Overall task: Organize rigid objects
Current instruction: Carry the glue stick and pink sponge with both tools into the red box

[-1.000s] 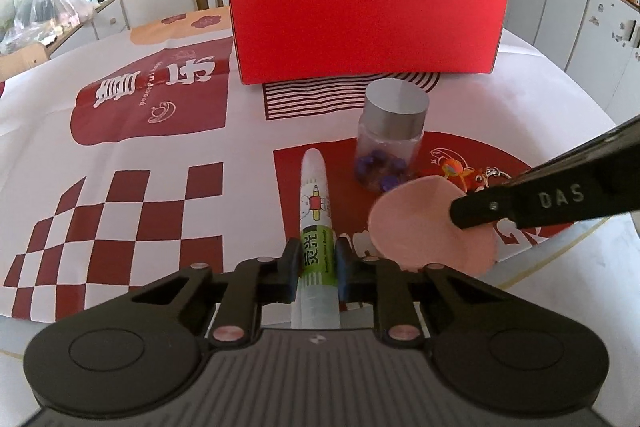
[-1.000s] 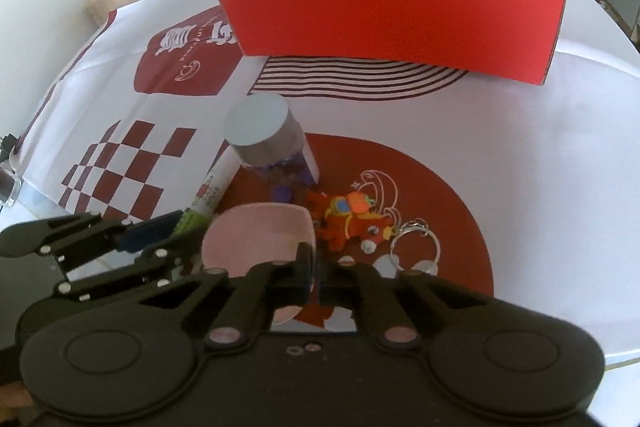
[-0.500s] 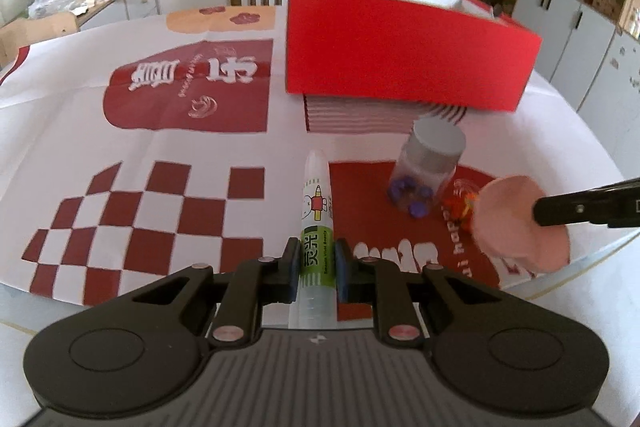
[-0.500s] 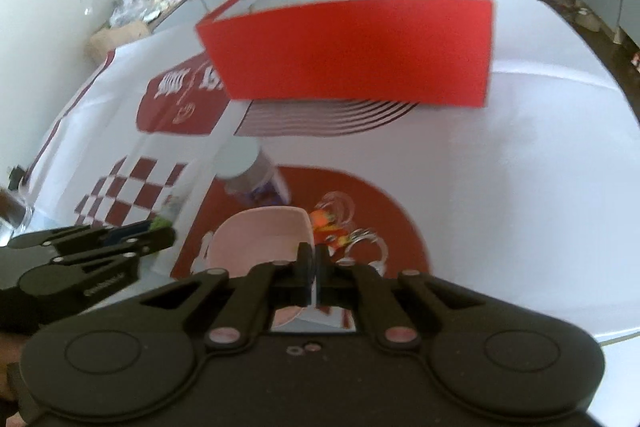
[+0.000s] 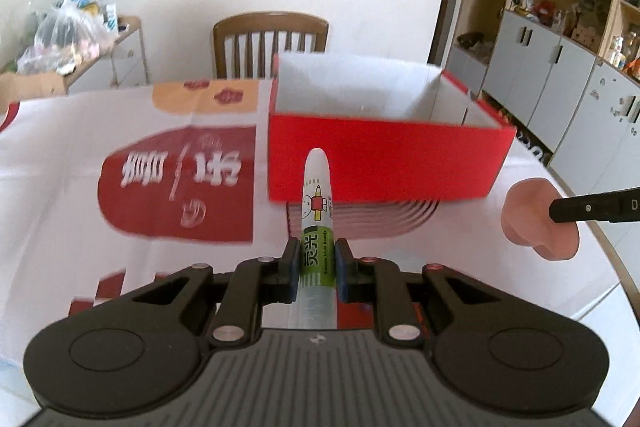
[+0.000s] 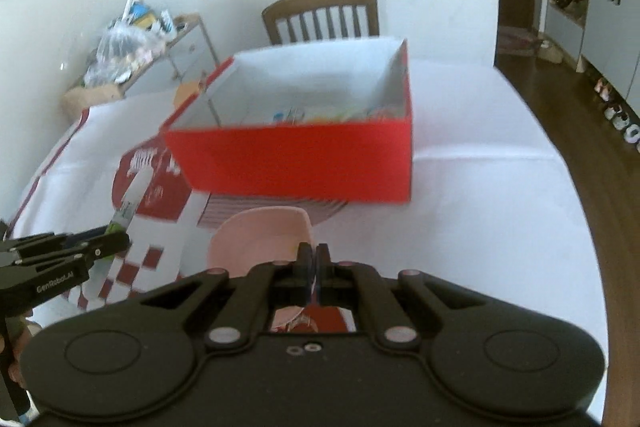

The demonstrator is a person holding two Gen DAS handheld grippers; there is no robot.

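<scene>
- Two grippers are raised above the table, short of the open red cardboard box.
- Left gripper: fingers pinch a white-and-green glue tube.
- Right gripper: fingers clamp a pink plastic bowl by its rim.

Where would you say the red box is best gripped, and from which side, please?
Probably the red box's near wall, taken from above: the top is open, and the thin upright wall suits two fingers. Both grippers are occupied now: left holds the glue tube, right the pink dish.
</scene>
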